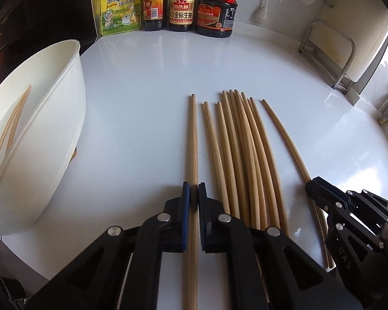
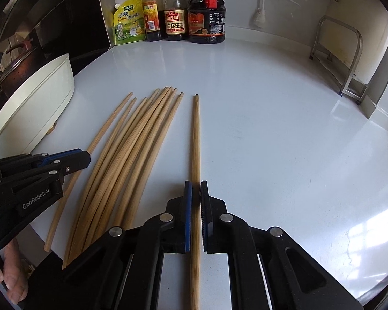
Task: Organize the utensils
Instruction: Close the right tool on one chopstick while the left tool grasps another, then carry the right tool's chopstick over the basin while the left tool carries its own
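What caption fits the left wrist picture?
Left gripper shut on one chopstick beside the white tub.

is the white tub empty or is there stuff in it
Not empty: the white tub holds two chopsticks leaning against its inner wall in the left wrist view.

Left wrist view: my camera looks steeply down along the left gripper, close over the white counter.
Right wrist view: same downward tilt, further right.
Shared: chopsticks, sauce bottles, white bowl.
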The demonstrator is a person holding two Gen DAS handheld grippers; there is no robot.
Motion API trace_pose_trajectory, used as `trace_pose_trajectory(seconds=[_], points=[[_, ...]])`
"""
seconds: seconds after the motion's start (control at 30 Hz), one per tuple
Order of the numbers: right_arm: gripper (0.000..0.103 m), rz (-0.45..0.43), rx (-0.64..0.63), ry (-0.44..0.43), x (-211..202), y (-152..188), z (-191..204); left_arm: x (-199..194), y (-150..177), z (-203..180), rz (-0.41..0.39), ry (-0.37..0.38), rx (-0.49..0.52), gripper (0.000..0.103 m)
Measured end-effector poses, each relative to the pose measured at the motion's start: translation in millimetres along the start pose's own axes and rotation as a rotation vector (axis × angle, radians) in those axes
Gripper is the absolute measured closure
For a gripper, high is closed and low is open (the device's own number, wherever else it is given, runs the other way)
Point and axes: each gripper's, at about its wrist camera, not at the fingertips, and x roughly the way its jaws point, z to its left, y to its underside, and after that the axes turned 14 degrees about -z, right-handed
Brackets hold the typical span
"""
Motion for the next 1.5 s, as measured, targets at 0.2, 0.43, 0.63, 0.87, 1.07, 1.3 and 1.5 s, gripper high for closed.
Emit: trace_pose_trajectory(seconds=[0.2, 0.43, 0.63, 0.87, 1.07, 1.3, 1.5], points=[[0.097, -0.024, 0.074, -0.010, -10.7, -2.0, -9.6, -13.9, 0.4, 4.4, -0.008, 0.005, -0.012, 0.096], [0.097, -0.072, 0.151, -0.023, -35.7, -4.7, -4.5, -38.7, -4.3, 7.9, -0.046, 0.028, 0.000, 0.096], [0.097, -0.107, 0.172, -0.032, -52.6, -17.9, 9.9, -64.9, -17.1, 17.9, -0.092, 0.067, -0.020, 0.096], [0.097, -0.167, 0.120, -0.067, -64.6, -54.4, 55.9, -103.2, -43.5, 50.6, -0.188, 0.100, -0.034, 0.096], [0.097, -0.195, 0.066, -0.139, -51.4, -91.4, 115.4, -123.9, -64.1, 105.8, -0.260, 0.054, -0.065, 0.096], [0.097, -0.164, 0.021, -0.257, -19.0, -122.8, 194.1, -124.1, -78.8, 188.7, -0.292, -0.047, -0.156, 0.096], [0.097, -0.105, -0.025, -0.319, 17.5, -132.7, 251.0, -109.1, -75.7, 244.5, -0.269, -0.118, -0.228, 0.096]])
